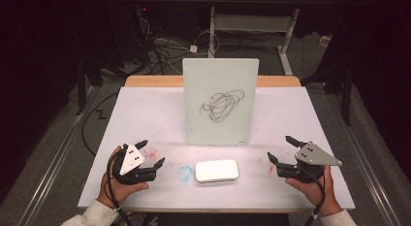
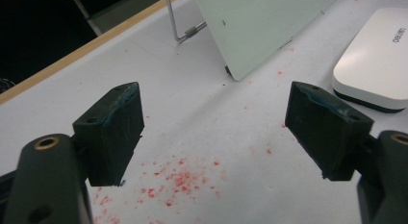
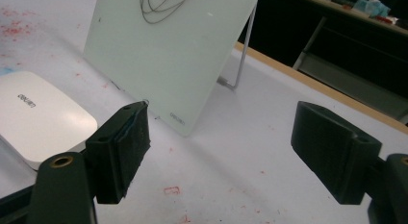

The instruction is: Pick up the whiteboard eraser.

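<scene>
Resting on the table [image 1: 145,114], the left hand-held gripper [image 1: 151,154] and right hand-held gripper [image 1: 278,149] both gaped wide and empty; the white eraser [image 1: 216,170] lay between them, scribbled whiteboard [image 1: 219,102] standing beyond.

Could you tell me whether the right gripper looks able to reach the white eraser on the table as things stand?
Probably yes. The right gripper is open with nothing between its jaws, and only bare table lies between it and the white eraser. The upright whiteboard stands behind, out of the path.
</scene>
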`<state>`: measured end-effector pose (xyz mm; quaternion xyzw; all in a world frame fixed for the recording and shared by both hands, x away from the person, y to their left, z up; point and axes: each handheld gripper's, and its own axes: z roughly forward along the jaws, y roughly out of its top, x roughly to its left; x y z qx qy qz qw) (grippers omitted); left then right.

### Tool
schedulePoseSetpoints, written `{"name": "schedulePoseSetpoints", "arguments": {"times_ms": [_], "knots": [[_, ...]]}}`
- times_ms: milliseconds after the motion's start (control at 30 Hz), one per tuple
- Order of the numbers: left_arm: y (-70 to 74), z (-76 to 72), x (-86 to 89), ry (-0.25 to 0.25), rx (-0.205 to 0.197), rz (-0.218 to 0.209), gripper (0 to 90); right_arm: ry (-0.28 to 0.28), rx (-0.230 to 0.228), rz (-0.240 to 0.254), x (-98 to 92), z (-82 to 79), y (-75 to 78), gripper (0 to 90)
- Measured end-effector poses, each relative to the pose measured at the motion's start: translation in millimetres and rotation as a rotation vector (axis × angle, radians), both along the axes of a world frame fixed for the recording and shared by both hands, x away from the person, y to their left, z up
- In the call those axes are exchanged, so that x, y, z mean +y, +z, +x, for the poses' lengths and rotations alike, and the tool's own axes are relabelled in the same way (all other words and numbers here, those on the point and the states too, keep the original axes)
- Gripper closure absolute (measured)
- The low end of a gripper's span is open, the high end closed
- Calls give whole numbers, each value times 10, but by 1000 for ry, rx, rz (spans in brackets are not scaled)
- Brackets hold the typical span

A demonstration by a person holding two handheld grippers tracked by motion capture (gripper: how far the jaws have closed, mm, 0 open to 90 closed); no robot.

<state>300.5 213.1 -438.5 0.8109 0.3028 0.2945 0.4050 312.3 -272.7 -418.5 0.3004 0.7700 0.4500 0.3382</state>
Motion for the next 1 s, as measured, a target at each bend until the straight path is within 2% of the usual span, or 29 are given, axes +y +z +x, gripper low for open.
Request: {"name": "schedulePoseSetpoints", "arguments": {"times_ms": [167, 367, 400, 433, 467, 667, 767, 867, 900, 933, 967, 1000], "knots": [[-27, 33, -19, -9, 24, 6, 206, 55, 57, -13, 14, 36, -28, 215], [-89, 43, -32, -11, 44, 20, 205, 177, 159, -32, 116, 133, -9, 207], [-89, 43, -32, -11, 44, 20, 205, 177, 159, -32, 116, 133, -9, 207], [-100, 37, -38, -14, 52, 26, 206, 238, 187, -59, 220, 155, 6, 210], [-102, 32, -45, -16, 53, 31, 206, 270, 198, -78, 283, 167, 10, 212], [-117, 42, -74, -25, 59, 41, 206, 419, 274, -173, 662, 239, -34, 217], [-134, 50, -82, -33, 70, 46, 205, 448, 297, -200, 771, 262, -58, 216], [-140, 52, -82, -34, 75, 53, 205, 517, 332, -252, 979, 334, -108, 212], [-140, 50, -77, -34, 74, 52, 205, 517, 332, -252, 979, 334, -108, 212], [-140, 50, -72, -37, 76, 50, 206, 534, 346, -277, 1088, 360, -141, 214], [-140, 49, -69, -37, 78, 47, 206, 534, 346, -277, 1088, 360, -141, 214], [-141, 50, -65, -42, 80, 48, 205, 548, 366, -297, 1188, 382, -171, 218]]}}
